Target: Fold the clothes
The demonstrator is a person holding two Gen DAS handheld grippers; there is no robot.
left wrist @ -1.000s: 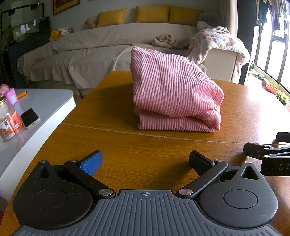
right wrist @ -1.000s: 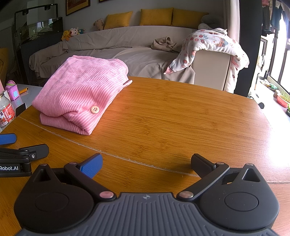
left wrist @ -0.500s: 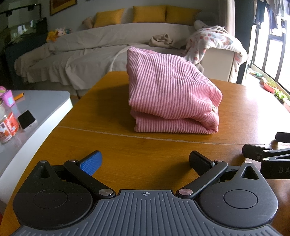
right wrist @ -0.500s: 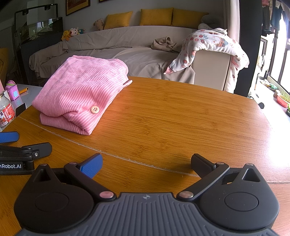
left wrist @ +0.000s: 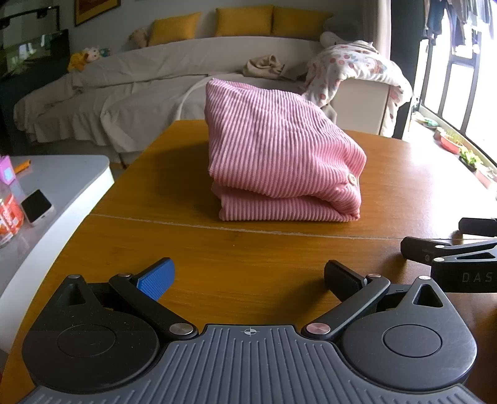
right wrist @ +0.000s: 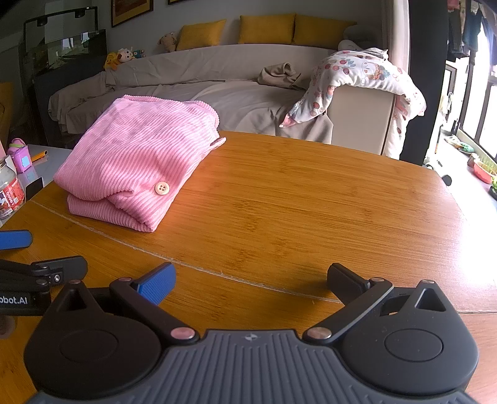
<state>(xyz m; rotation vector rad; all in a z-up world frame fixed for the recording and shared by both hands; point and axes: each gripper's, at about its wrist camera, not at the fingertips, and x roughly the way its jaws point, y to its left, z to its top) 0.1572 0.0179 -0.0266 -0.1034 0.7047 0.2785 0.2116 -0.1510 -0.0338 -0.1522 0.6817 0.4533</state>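
- Against the frames of a second before, little had changed: the left gripper (left wrist: pixel 248 276) had drifted slightly, so the side table sat lower and further out in its view, while the right gripper (right wrist: pixel 250 279) kept its place.
- Both sets of jaws stood wide apart and held nothing, each hovering low over bare wood at the near side of the table (right wrist: pixel 310 199).
- The pink garment (left wrist: pixel 279 155) lay folded into a thick, neat stack on the table's far left part, a pale button (right wrist: pixel 161 188) showing on its near fold; it was well apart from both grippers.
- To the right of the garment the table was open wood out to its curved far and right edges, giving wide room there.
- A seam (left wrist: pixel 248 228) crossed the tabletop between the grippers and the garment.
- Just beside the table's left edge stood a white side table (left wrist: pixel 68 174) carrying a jar (right wrist: pixel 9 189), a phone (left wrist: pixel 37 206) and a small purple item (right wrist: pixel 20 155).
- Beyond the far edge stood a covered sofa (right wrist: pixel 202 77) with yellow cushions (right wrist: pixel 267 28) and a patterned blanket (right wrist: pixel 357 80) over its arm.
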